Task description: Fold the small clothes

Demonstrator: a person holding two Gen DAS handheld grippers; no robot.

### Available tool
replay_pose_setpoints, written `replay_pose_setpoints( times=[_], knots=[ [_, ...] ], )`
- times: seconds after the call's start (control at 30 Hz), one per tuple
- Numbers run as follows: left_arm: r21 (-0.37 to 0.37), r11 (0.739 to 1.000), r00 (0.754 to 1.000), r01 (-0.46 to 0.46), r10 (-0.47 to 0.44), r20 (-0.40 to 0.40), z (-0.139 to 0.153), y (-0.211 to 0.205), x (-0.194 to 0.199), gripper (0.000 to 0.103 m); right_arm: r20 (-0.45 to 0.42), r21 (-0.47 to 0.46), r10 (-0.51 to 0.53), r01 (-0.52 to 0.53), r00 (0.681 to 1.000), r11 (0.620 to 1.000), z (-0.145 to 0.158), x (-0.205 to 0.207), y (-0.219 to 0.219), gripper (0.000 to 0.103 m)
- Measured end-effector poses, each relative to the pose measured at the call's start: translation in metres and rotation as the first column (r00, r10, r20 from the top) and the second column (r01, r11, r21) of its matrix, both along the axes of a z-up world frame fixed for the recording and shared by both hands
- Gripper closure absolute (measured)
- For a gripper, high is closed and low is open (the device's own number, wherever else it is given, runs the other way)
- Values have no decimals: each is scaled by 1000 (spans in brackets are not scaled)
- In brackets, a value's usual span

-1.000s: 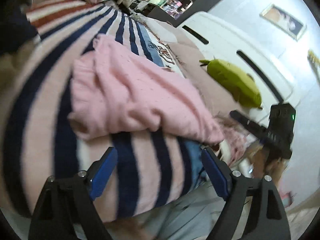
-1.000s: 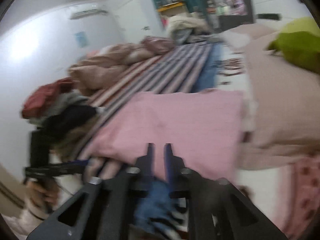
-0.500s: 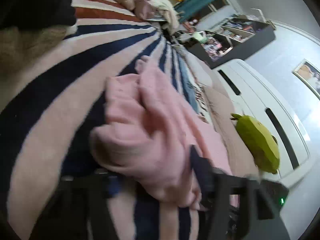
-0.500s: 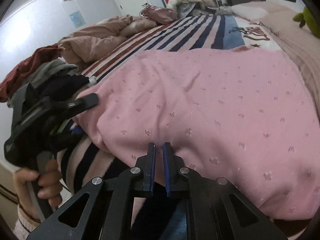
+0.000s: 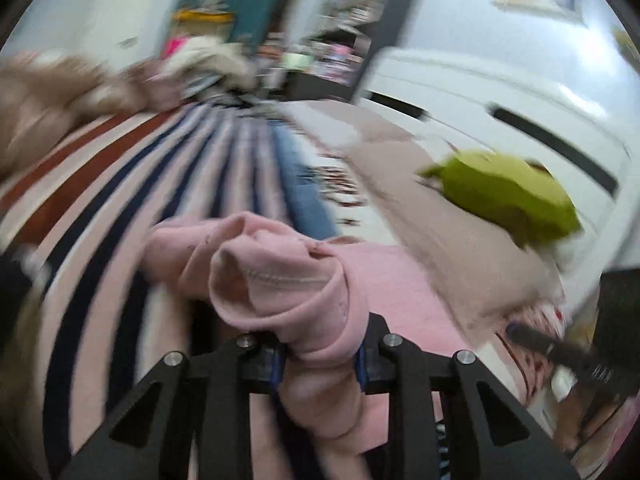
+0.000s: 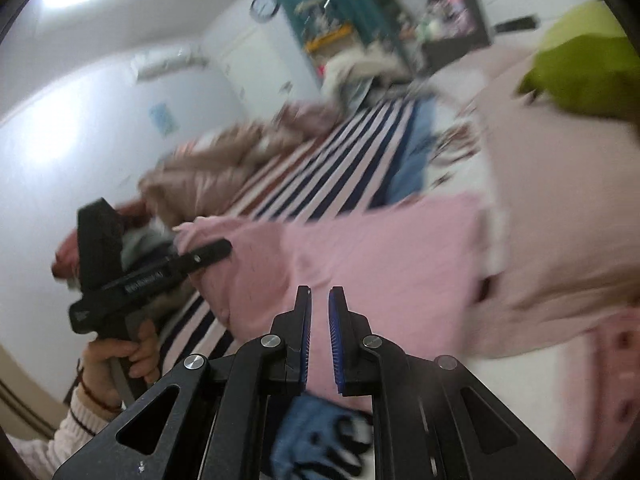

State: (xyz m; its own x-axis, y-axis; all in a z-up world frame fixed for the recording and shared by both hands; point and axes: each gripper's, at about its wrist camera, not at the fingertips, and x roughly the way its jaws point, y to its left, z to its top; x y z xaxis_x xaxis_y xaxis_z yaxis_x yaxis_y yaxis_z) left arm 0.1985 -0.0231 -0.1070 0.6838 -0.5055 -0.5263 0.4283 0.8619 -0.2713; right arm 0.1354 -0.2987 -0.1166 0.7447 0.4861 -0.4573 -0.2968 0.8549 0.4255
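Note:
A pink dotted garment (image 5: 280, 276) lies on the striped bedspread (image 5: 120, 184). My left gripper (image 5: 320, 356) has a bunched fold of its near edge between the blue pads; the jaws are closing and press on the cloth, which is lifted off the bed. The right wrist view shows that gripper (image 6: 216, 250) at the garment's left corner (image 6: 380, 248), held by a hand (image 6: 120, 356). My right gripper (image 6: 320, 300) is shut with nothing between its fingers, hovering over the garment's near edge.
A green plush toy (image 5: 508, 196) lies on a beige blanket to the right. Crumpled beige bedding (image 6: 208, 184) and a pile of dark and red clothes (image 6: 136, 236) sit at the left. A blue patterned cloth (image 6: 320, 436) lies under my right gripper.
My left gripper went from wide open to closed on the garment's bunched edge and rose with it. My right gripper stayed shut and drew back from the cloth.

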Motion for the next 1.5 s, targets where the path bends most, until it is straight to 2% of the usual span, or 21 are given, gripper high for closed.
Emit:
replay_pose_setpoints(
  times=[0.1, 0.2, 0.27, 0.3, 0.47, 0.53, 0.57, 0.63, 0.73, 0.8, 0.83, 0.87, 0.9, 0.93, 0.97, 1.07, 1.17, 1.23, 1.3, 1.4, 1.5],
  knots=[
    [51, 978, 979, 202, -203, 11, 5, -64, 0, 80, 35, 25, -68, 67, 997, 997, 11, -24, -39, 98],
    [18, 903, 897, 430, -425, -119, -21, -126, 0, 80, 44, 36, -137, 136, 990, 990, 12, -42, -68, 98],
    [9, 859, 837, 512, -496, -232, -51, -156, 0, 80, 34, 49, -170, 168, 985, 984, 9, -48, -85, 98],
    [27, 852, 826, 523, -498, -265, -68, -165, -3, 80, 24, 57, -187, 186, 982, 981, 5, -52, -93, 98],
    [-81, 865, 826, 496, -498, -262, -68, -141, 2, 75, -18, 36, -191, 191, 982, 981, -5, -50, -101, 97],
    [-109, 859, 821, 501, -511, -255, -56, -127, -5, 58, -30, 31, -171, 172, 985, 985, -8, -46, -97, 93],
    [-118, 857, 822, 501, -514, -245, -53, -118, -9, 53, -39, 26, -161, 162, 986, 987, -10, -41, -92, 89],
    [-118, 875, 848, 469, -484, -215, -49, -98, -19, 35, -70, 22, -130, 132, 989, 991, -16, -27, -79, 63],
    [-69, 923, 906, 378, -385, -177, -45, -68, -30, 30, -110, 3, -77, 78, 991, 997, -29, -7, -52, 51],
    [-20, 935, 921, 354, -352, -165, -49, -59, -34, 23, -152, -66, -76, 67, 985, 996, -38, 6, -30, 34],
    [5, 936, 923, 352, -346, -167, -54, -60, -35, 22, -162, -110, -97, 80, 982, 991, -42, 10, -24, 33],
    [39, 939, 929, 341, -330, -164, -57, -58, -37, 22, -166, -157, -132, 105, 977, 982, -48, 13, -17, 34],
    [76, 945, 940, 317, -302, -160, -60, -58, -38, 22, -161, -166, -153, 127, 975, 978, -51, 14, -15, 49],
    [106, 952, 949, 289, -270, -161, -64, -57, -37, 22, -162, -138, -163, 141, 973, 980, -55, 12, -17, 72],
    [116, 956, 955, 269, -249, -164, -67, -56, -36, 22, -178, -102, -166, 149, 970, 984, -59, 10, -20, 74],
    [25, 959, 943, 283, -274, -190, -74, -40, -32, 22, -167, -172, -146, 117, 975, 978, -63, -7, -10, 76],
    [-70, 942, 920, 328, -335, -203, -74, -28, -29, 22, -233, -243, -92, 34, 968, 969, -65, -17, -1, 74],
    [-131, 935, 912, 330, -352, -210, -72, -22, -21, 21, -200, -317, -114, 46, 973, 947, -49, -20, -3, 62],
    [-199, 929, 907, 313, -354, -226, -71, -15, -9, 20, -101, -377, -143, 95, 985, 921, -19, -18, -7, 46],
    [-237, 931, 905, 276, -335, -262, -72, -16, 11, 20, -43, -347, -106, 85, 993, 934, 21, 8, -18, 39],
    [-254, 932, 889, 257, -331, -316, -79, -27, 30, 20, -109, -384, -70, 23, 992, 923, 22, 72, -14, 38]
  ],
)
